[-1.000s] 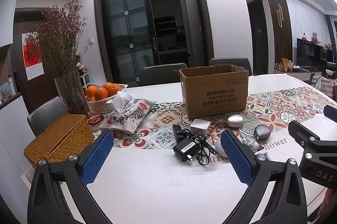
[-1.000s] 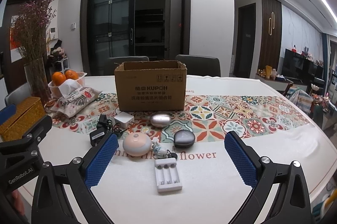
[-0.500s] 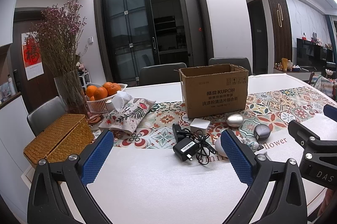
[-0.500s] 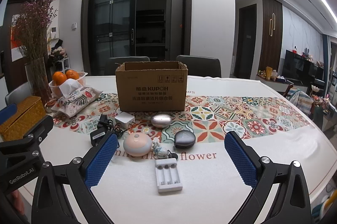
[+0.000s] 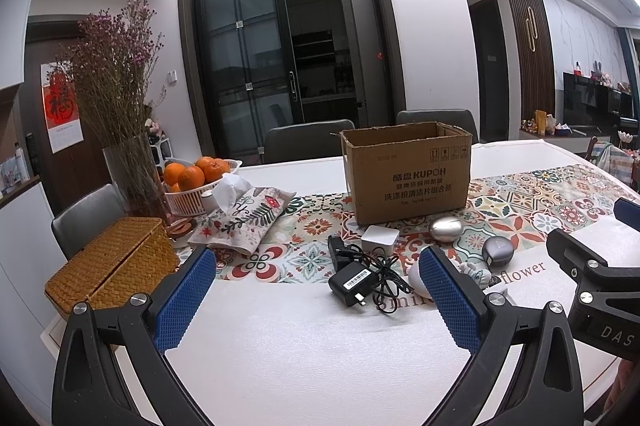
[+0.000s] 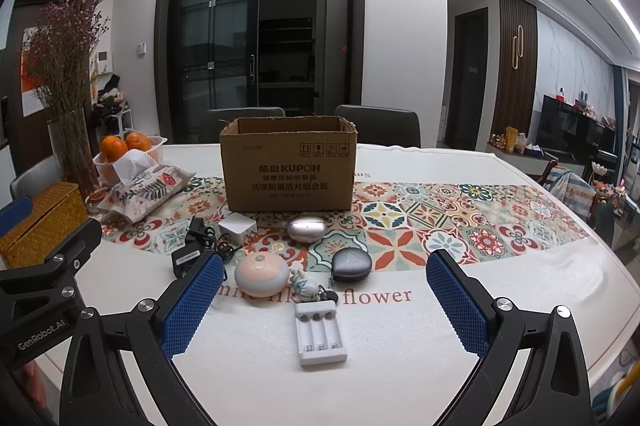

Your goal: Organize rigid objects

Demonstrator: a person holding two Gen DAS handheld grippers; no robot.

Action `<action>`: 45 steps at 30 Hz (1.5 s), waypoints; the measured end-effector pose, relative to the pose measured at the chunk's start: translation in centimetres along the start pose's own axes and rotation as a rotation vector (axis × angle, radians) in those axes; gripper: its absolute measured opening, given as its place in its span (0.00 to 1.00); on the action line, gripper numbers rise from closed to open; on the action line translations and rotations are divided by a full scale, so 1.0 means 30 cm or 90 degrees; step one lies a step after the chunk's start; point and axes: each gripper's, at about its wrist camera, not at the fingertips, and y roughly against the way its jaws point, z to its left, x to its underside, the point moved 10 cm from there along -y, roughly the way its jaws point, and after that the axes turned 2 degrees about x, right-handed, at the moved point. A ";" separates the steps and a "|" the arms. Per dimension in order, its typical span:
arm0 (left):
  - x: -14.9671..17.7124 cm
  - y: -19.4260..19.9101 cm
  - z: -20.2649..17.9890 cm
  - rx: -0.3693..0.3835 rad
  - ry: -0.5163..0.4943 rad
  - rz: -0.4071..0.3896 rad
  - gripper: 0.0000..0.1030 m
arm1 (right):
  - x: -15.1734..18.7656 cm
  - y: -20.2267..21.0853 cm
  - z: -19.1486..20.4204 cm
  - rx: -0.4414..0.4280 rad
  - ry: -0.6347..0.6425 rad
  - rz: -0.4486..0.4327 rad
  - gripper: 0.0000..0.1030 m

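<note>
Open brown cardboard box [image 6: 288, 165] sits behind scattered gadgets, ready to receive; your left gripper [image 5: 320, 300] and right gripper [image 6: 324, 300] hover spread, empty.

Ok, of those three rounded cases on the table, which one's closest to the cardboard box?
The silver oval case, lying just in front of the cardboard box. The pink round case and dark grey case lie further forward.

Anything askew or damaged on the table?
Mostly tidy. Brown cardboard box has a ragged, torn top rim at its corners. Black power adapter lies in a tangle of its own cord beside the white cube charger. Nothing spilled.
</note>
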 end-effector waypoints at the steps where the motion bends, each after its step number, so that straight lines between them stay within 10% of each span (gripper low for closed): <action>1: 0.001 0.000 0.000 0.000 0.000 0.000 1.00 | 0.000 0.000 0.000 0.000 0.000 0.000 1.00; 22: 0.031 -0.056 -0.026 0.019 0.005 0.027 1.00 | 0.029 -0.039 0.007 -0.013 -0.002 0.026 1.00; 45: 0.194 -0.301 -0.084 0.053 -0.043 0.139 1.00 | 0.222 -0.303 0.027 -0.019 0.004 0.179 0.98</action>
